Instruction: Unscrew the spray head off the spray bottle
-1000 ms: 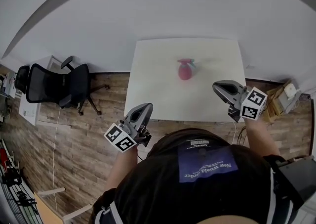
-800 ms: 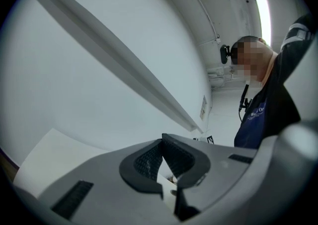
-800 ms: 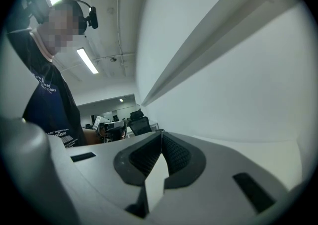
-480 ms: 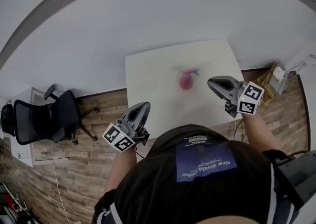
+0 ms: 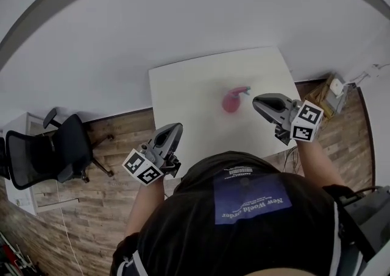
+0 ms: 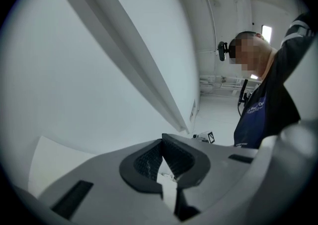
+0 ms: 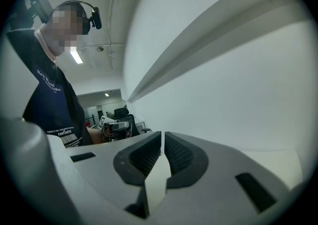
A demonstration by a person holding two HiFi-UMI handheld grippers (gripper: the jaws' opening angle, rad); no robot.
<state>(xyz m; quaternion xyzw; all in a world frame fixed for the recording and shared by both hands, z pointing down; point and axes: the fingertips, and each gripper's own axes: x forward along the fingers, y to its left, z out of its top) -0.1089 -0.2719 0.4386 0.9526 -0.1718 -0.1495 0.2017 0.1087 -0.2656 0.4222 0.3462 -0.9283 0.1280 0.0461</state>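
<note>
White table (image 5: 183, 95) against a wall (image 5: 183, 13), wood floor (image 5: 91, 208) round it, black chair (image 5: 58, 153) well off to the left.

Pink bottle (image 5: 230, 102) sits on the table, right of middle and closer to the right edge than the left. Teal spray head (image 5: 244, 91) is on the bottle, pointing toward the far right corner. Can't tell if the bottle stands or lies, since the view is steeply from above.

Left gripper (image 5: 176, 128) is at the near left corner of the table, well apart from the bottle. Its jaws are fully together, ribbed pads (image 6: 147, 162) meet at the tips, nothing between them. Its view shows only wall, a bit of table and the person (image 6: 268, 105) at right.

Right gripper (image 5: 256, 100) is near the right edge, just beside the bottle on its right and not touching it; can't tell its height over the table. Its jaws are also closed tip to tip with nothing held, and only bare table shows past the pads (image 7: 145, 157). Its view looks across to the left gripper and the chair in the distance, with the person at left.

Neither gripper is on the bottle or the spray head.
</note>
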